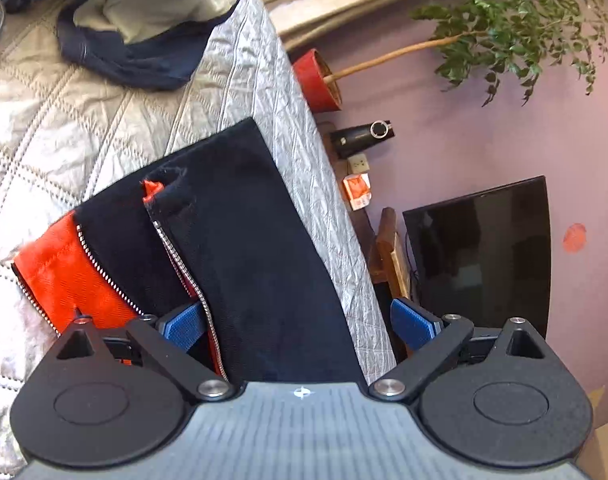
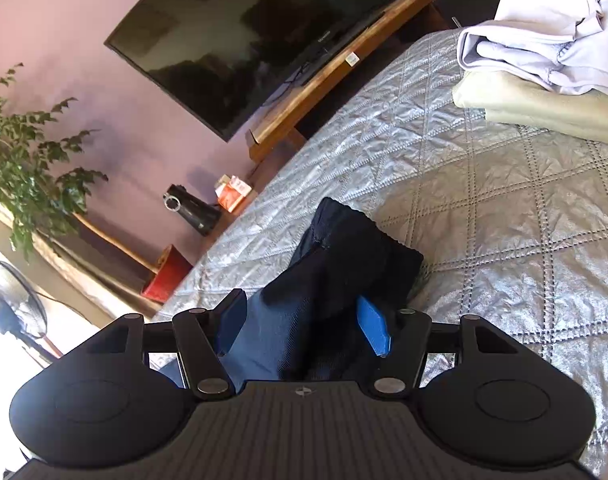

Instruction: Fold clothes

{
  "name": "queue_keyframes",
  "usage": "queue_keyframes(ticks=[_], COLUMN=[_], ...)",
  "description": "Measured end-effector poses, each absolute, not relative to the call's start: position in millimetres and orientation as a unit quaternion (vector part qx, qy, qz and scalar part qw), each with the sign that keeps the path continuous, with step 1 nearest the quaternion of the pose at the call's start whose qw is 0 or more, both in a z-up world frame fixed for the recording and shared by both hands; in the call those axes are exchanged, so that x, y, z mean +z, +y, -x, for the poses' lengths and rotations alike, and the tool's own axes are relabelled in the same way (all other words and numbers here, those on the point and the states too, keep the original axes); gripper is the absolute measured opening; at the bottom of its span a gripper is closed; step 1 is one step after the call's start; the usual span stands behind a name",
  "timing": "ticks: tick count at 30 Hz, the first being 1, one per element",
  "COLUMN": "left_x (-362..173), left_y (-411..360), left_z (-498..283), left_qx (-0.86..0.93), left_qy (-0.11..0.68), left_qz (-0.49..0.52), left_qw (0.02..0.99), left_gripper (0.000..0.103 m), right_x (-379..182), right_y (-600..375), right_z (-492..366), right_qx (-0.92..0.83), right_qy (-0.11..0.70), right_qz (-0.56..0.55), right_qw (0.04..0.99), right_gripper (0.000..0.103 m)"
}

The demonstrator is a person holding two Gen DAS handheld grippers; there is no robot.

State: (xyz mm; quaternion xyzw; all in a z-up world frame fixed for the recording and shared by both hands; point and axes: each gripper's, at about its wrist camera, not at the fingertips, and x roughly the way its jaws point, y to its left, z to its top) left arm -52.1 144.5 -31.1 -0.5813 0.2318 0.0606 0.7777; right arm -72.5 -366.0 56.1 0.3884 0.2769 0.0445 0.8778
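A navy jacket (image 1: 239, 240) with an orange lining (image 1: 71, 276) and a silver zipper lies on the quilted bed, near its edge. My left gripper (image 1: 299, 326) is open, its blue pads (image 1: 183, 326) spread wide with the jacket's fabric between them. In the right wrist view my right gripper (image 2: 304, 328) has its blue pads (image 2: 374, 330) apart with a bunched part of the navy jacket (image 2: 344, 264) lying between them; the jaws are open.
A pile of navy and beige clothes (image 1: 143, 20) lies further up the bed. Folded beige and lavender garments (image 2: 544, 64) are stacked at the bed's far side. Beside the bed edge stand a TV (image 2: 263, 32) on a wooden stand, a potted plant (image 1: 516, 20) and a black appliance (image 1: 360, 136).
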Motion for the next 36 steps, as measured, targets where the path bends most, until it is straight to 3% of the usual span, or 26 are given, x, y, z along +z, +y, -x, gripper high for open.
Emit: queue_keyframes(ticks=[8, 13, 20, 22, 23, 27, 36], left_x=[-46.6, -45.7, -54.7, -56.3, -56.5, -47.9, 0.5], left_y=[141.7, 141.3, 141.9, 141.7, 141.4, 138.3, 147.2], left_z=[50.7, 50.2, 49.6, 49.2, 49.1, 50.4, 79.8], left_qx=[0.077, 0.082, 0.092, 0.087, 0.083, 0.064, 0.057], left_qy=[0.274, 0.284, 0.302, 0.304, 0.305, 0.295, 0.244], left_qz=[0.587, 0.572, 0.574, 0.577, 0.578, 0.561, 0.546], left_qw=[0.758, 0.765, 0.755, 0.753, 0.753, 0.771, 0.799], left_gripper=[0.084, 0.055, 0.027, 0.012, 0.011, 0.003, 0.002], right_x=[41.0, 31.6, 22.6, 22.3, 22.1, 20.0, 48.0], right_y=[-383.9, -391.1, -394.4, -394.5, -394.8, -394.5, -393.1], right_z=[72.9, 68.3, 58.9, 57.0, 55.8, 50.5, 51.2], right_qx=[0.026, 0.030, 0.032, 0.035, 0.037, 0.036, 0.079], right_qy=[0.275, 0.261, 0.253, 0.252, 0.251, 0.259, 0.220], right_qz=[-0.447, -0.483, -0.507, -0.507, -0.506, -0.504, -0.490], right_qw=[0.851, 0.835, 0.823, 0.823, 0.824, 0.823, 0.840], right_gripper=[0.069, 0.069, 0.069, 0.060, 0.044, 0.021, 0.018])
